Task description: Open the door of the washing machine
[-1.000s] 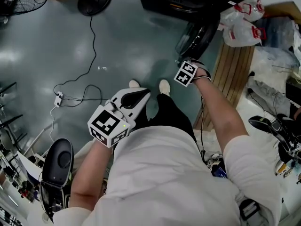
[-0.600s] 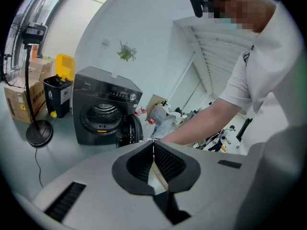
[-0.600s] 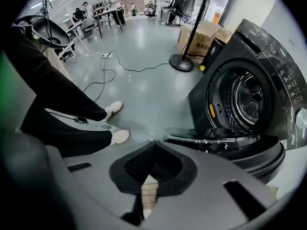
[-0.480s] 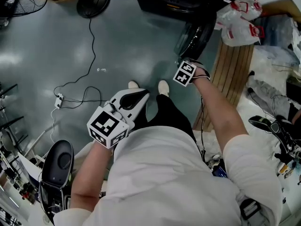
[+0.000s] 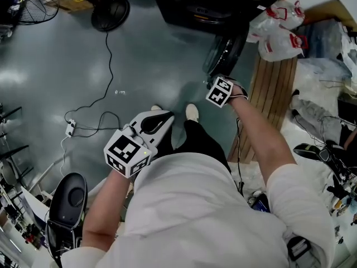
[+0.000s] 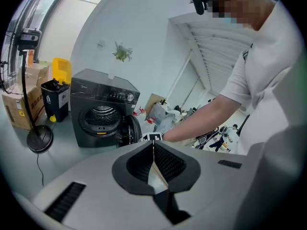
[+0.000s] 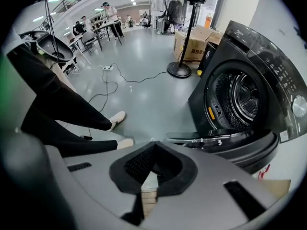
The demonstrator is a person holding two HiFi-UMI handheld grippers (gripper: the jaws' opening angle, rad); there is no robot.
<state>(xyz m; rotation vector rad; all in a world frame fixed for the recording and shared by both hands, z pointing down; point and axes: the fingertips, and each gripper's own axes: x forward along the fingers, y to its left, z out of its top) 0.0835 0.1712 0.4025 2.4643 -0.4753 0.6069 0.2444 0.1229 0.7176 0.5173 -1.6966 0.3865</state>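
Observation:
The dark front-loading washing machine [image 5: 223, 4] [image 6: 103, 107] stands at the top of the head view. Its round door [image 5: 226, 52] [image 7: 230, 145] hangs swung open, and the drum [image 7: 235, 97] shows behind it. My right gripper [image 5: 213, 82] [image 7: 152, 142] points steeply down right beside the door's outer edge, shut with nothing between its pads. Whether it touches the door I cannot tell. My left gripper [image 5: 162, 115] [image 6: 153, 145] hovers over the floor well short of the machine, aimed toward it, shut and empty.
A fan base [image 5: 110, 5] and a cable with a power strip [image 5: 70, 128] lie on the grey floor. Plastic bags [image 5: 279, 29] and a wooden pallet [image 5: 273, 88] sit right of the machine. An office chair [image 5: 67, 197] is at the lower left. My feet [image 5: 191, 112] stand near the door.
The head view has shifted slightly, so the machine sits a little higher and further left in the picture. Both grippers and the open door keep their places.

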